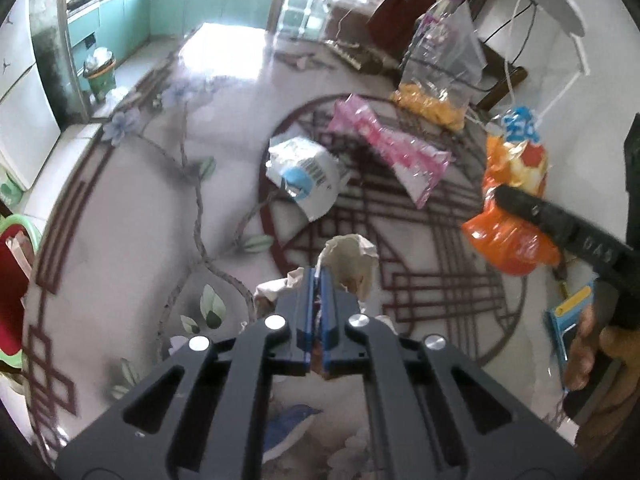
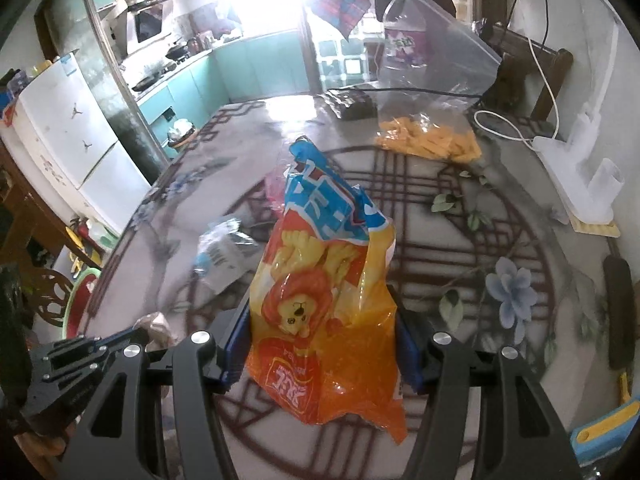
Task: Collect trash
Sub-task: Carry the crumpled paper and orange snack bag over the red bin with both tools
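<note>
Your left gripper (image 1: 318, 276) is clamped on crumpled paper (image 1: 352, 258); your right gripper (image 2: 320, 336) clamps an orange snack bag (image 2: 320, 300). Ahead of the left lie a white packet (image 1: 304, 176) and pink wrapper (image 1: 392, 152).

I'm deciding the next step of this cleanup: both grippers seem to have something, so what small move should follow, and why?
Probably lift both clear of the table. The left gripper is shut on the crumpled tissue, and the right gripper holds the orange snack bag, so both are ready to carry away.
</note>
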